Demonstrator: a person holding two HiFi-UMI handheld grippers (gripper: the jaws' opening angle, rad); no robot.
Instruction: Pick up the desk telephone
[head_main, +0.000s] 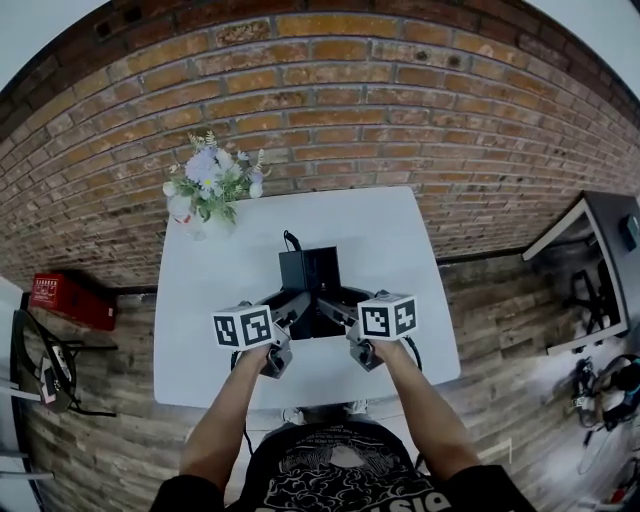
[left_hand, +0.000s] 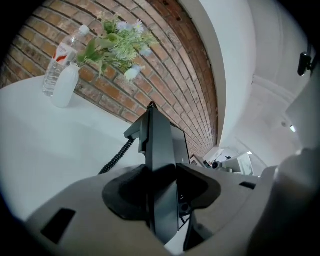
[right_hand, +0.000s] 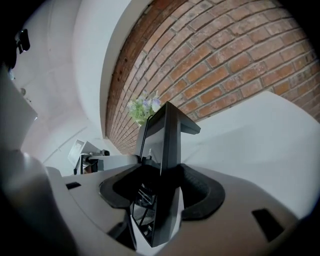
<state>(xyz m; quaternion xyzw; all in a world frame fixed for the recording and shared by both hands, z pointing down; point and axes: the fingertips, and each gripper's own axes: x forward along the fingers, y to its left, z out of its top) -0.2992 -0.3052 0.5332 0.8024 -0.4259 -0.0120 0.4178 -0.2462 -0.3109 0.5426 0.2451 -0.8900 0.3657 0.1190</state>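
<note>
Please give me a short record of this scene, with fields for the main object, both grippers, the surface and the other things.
Main object: black plastic desk telephone
Left gripper: shut on the telephone's left side
Right gripper: shut on its right side
Surface: white square table
Other things: white vase of flowers, clear plastic water bottle
Background: brick wall
</note>
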